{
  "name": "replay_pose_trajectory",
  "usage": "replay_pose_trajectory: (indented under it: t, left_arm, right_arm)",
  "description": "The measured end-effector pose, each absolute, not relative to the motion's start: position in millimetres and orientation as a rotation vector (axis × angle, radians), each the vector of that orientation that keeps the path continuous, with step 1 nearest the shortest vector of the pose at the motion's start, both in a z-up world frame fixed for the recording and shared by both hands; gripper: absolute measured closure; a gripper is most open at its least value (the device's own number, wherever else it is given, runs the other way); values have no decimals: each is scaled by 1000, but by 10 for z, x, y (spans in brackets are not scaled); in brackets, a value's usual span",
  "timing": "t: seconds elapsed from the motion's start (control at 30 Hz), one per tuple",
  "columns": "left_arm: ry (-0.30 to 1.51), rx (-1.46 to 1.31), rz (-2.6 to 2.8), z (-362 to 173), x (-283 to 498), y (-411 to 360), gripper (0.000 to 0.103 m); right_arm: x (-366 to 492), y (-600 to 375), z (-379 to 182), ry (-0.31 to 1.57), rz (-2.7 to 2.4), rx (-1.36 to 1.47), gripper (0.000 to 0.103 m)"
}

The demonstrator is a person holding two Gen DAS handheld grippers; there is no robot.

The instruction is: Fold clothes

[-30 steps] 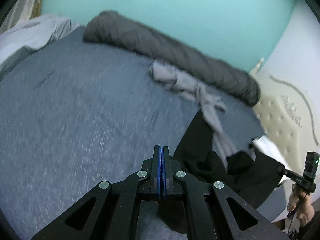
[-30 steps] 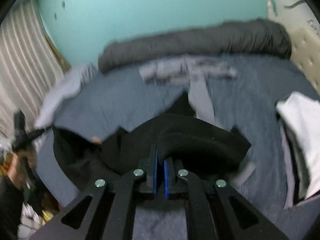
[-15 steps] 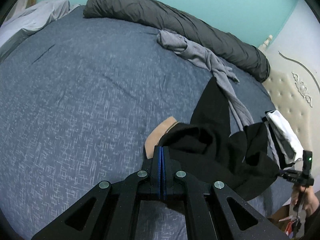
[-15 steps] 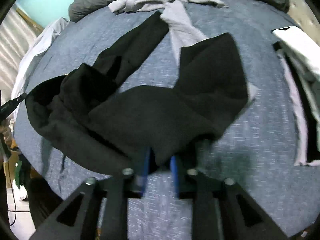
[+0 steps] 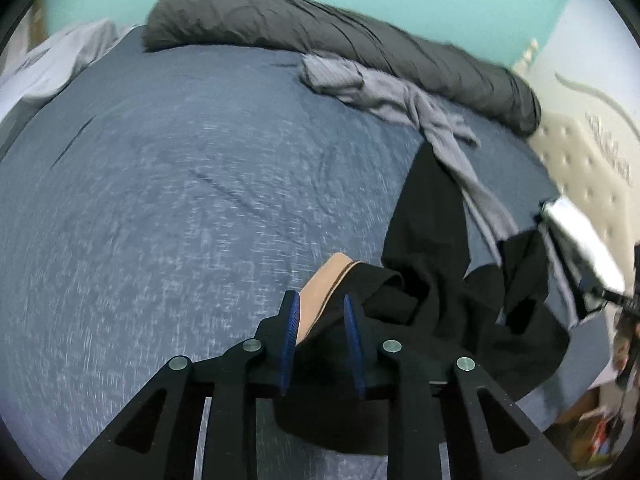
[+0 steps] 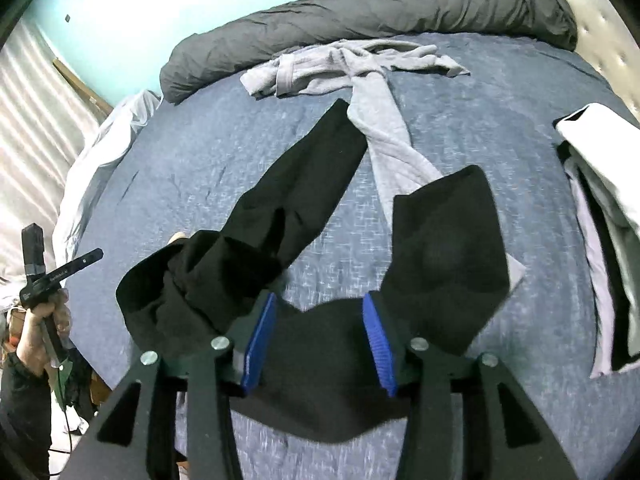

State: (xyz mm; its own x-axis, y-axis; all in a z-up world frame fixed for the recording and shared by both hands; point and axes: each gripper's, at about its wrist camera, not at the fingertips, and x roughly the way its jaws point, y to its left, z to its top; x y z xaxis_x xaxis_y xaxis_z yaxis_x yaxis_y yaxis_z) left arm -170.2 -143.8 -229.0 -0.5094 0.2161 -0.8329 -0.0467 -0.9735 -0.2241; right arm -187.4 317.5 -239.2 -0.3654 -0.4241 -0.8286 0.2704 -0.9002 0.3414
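Note:
A black pair of trousers [image 6: 320,224] lies on the blue bed sheet [image 6: 200,152], legs spread away from me, waistband near the front edge. My right gripper [image 6: 318,312] is open over the waistband, which lies loose between its jaws. My left gripper [image 5: 319,308] is open too, above the bunched left end of the trousers [image 5: 432,280], where a tan lining [image 5: 324,280] shows between the fingers. A grey garment [image 6: 360,68] lies crumpled beyond the trousers; one of its legs runs under them.
A rolled dark grey duvet [image 6: 360,16] lies along the far edge by the teal wall. A stack of folded white and dark clothes [image 6: 600,168] sits at the right. A pale sheet [image 5: 52,60] is bunched at the far left. The padded headboard [image 5: 580,160] stands at the right.
Both grippers were shut on the black trousers and carried them down onto the bed. Now both have opened and the trousers lie spread on the sheet.

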Motion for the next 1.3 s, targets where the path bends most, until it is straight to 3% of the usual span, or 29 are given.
replay_pose_trajectory:
  t: [0.17, 0.57, 0.63, 0.7, 0.87, 1.2, 1.3]
  left_arm:
    - [-123, -1538, 2505, -2573, -1950, -1095, 62]
    - [61, -1634, 2406, -3112, -2382, -659, 56]
    - [62, -1647, 2403, -3173, -2422, -665, 60]
    - [66, -1649, 2405, -3218, -2442, -678, 79]
    - [17, -1624, 2426, -3247, -2447, -795, 92]
    - [-109, -1533, 2468, -3074, -2325, -1083, 97]
    - [-143, -1500, 2498, -2982, -2307, -1147, 97]
  right_arm:
    - [-2019, 3078, -2634, -227, -2251, 1489, 56]
    - [-2400, 2909, -3039, -269, -2205, 1540, 47]
    - [-2506, 2871, -3128, -289, -2204, 1553, 44]
    - [-2588, 2830, -3221, -313, -2196, 1565, 42]
    - [-2891, 2608, -3498, -365, -2161, 1604, 39]
    - [-3292, 2209, -4082, -387, -2125, 1729, 38]
    - [-3278, 2161, -4088, -347, -2166, 1711, 51]
